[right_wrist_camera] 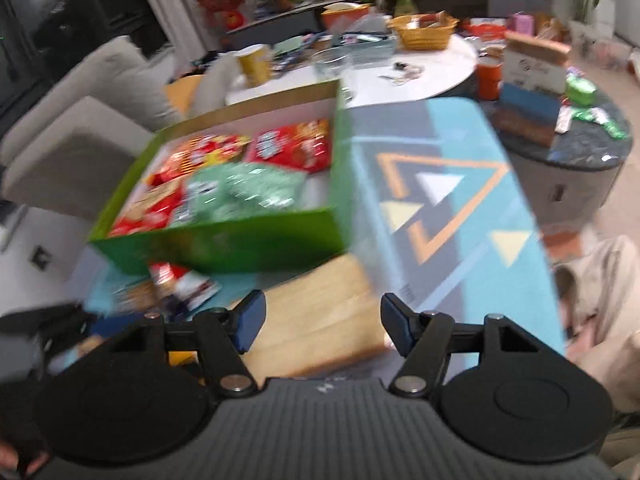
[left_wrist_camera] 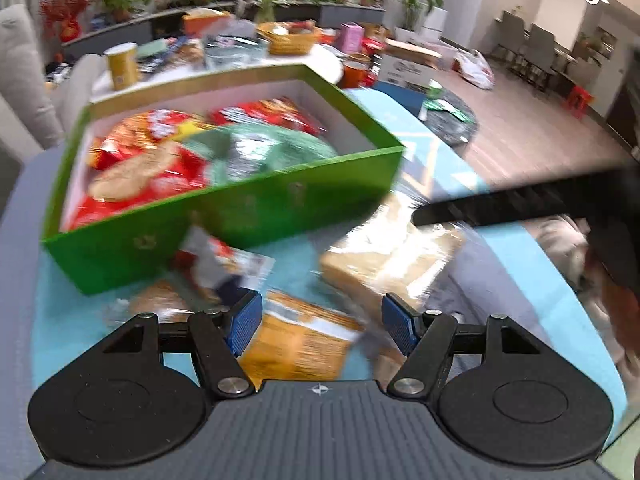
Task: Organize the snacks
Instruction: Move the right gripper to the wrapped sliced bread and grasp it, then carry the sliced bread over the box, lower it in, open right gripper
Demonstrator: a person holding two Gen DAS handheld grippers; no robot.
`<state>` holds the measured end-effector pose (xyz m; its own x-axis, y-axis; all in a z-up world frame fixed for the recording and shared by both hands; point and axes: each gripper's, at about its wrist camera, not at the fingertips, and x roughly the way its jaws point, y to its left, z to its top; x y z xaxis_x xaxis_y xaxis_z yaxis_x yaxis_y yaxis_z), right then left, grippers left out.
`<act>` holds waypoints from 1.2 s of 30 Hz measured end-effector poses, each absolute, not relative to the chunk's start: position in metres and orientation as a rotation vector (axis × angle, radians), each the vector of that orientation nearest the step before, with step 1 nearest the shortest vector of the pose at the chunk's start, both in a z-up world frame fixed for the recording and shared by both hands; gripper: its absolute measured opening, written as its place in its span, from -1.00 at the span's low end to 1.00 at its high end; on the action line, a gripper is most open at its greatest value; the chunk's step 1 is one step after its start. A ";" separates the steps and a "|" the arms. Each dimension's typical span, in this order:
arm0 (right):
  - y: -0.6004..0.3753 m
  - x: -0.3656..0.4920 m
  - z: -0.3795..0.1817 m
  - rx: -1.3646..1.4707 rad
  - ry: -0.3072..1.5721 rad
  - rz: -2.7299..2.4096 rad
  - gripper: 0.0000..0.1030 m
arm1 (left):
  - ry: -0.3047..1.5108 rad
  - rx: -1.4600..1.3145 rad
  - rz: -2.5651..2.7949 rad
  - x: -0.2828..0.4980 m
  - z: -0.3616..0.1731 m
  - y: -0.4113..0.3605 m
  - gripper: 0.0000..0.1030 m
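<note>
A green box with a white inside holds red snack bags and a green bag. In front of it on the blue patterned cloth lie a yellow-orange pack, a clear-wrapped loaf of sliced bread, a red-and-white packet and a round biscuit pack. My left gripper is open just above the yellow-orange pack. My right gripper is open over the bread. Both views are blurred.
The right gripper's finger crosses the left wrist view. Behind the box a white round table carries a yellow cup, a wicker basket and clutter. A dark round table stands at the right; a grey sofa at the left.
</note>
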<state>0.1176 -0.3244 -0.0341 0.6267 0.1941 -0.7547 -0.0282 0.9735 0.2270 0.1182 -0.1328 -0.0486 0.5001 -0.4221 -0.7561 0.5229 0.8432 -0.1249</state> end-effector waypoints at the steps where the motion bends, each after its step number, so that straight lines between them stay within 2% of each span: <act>1: -0.324 0.124 -0.037 0.173 0.886 0.135 0.26 | 0.884 0.137 -0.585 0.117 -0.051 -0.139 0.23; 7: -0.328 0.147 -0.062 0.206 0.973 0.153 0.29 | 0.927 0.184 -0.626 0.114 -0.066 -0.166 0.23; 10: -0.328 0.145 -0.065 0.213 0.959 0.147 0.29 | 0.915 0.231 -0.622 0.115 -0.071 -0.177 0.22; 11: -0.327 0.142 -0.064 0.216 0.960 0.146 0.28 | 0.913 0.239 -0.620 0.116 -0.073 -0.179 0.18; 12: -0.327 0.140 -0.063 0.221 0.961 0.144 0.25 | 0.908 0.244 -0.622 0.118 -0.074 -0.181 0.04; 14: -0.323 0.136 -0.060 0.203 0.952 0.130 0.17 | 0.899 0.241 -0.638 0.119 -0.075 -0.179 -0.02; 16: -0.322 0.131 -0.058 0.216 0.951 0.121 0.11 | 0.893 0.223 -0.654 0.118 -0.070 -0.174 -0.17; 25: -0.318 0.106 -0.026 0.384 0.878 0.167 0.09 | 0.736 0.234 -0.702 0.094 -0.017 -0.139 -0.17; 36: -0.295 0.120 0.029 0.395 0.730 0.224 0.09 | 0.569 0.223 -0.633 0.107 0.039 -0.111 -0.15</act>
